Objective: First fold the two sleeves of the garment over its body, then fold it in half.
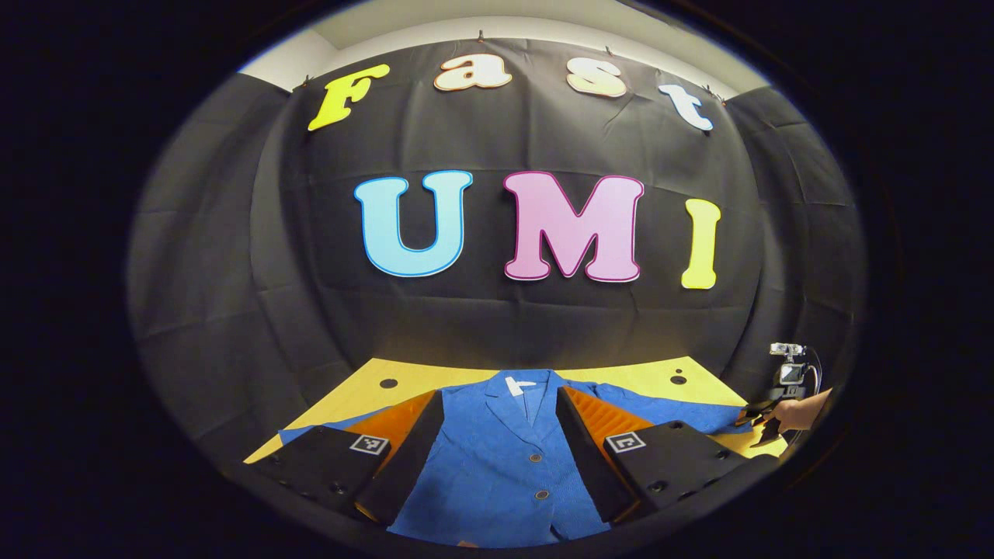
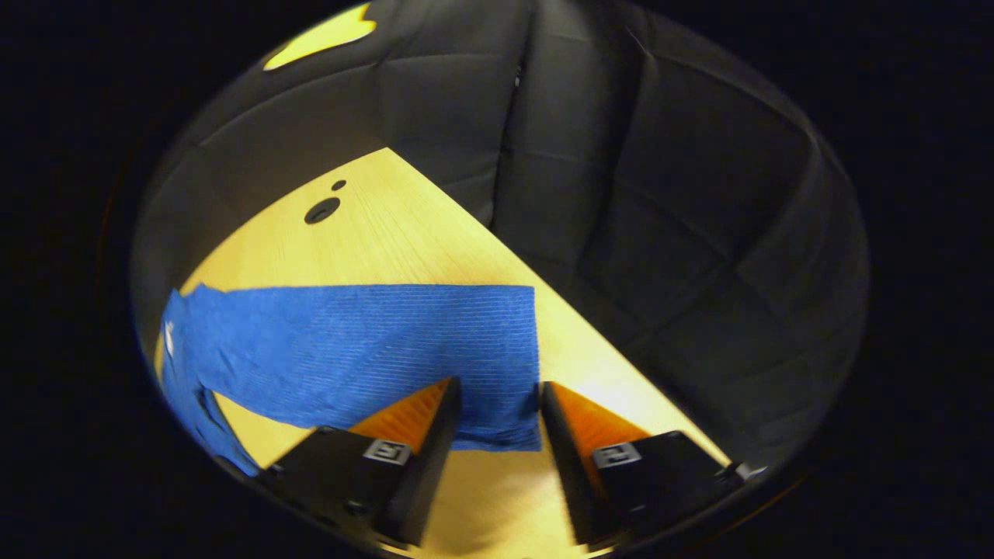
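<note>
Black cloth with soft creases hangs behind a smooth yellow wooden table (image 1: 621,375) that has small round dark holes in it. On the table lies a blue jacket (image 1: 497,458), flat and face up, with a pointed collar, a little white tag at the neck and round brown buttons down the front. Its cloth has fine ribbed lines, like corduroy.

In the left gripper view, the left hand-held gripper (image 1: 499,454) is wide open above the jacket's chest and grips nothing. Far to the right, a hand (image 1: 800,414) holds the other gripper by the sleeve end.

In the right gripper view, the right sleeve (image 2: 365,349) lies out straight across the table, a long flat strip with a square cuff. The right hand-held gripper (image 2: 497,415) is open, with one finger on each side of the cuff, not squeezing it.
</note>
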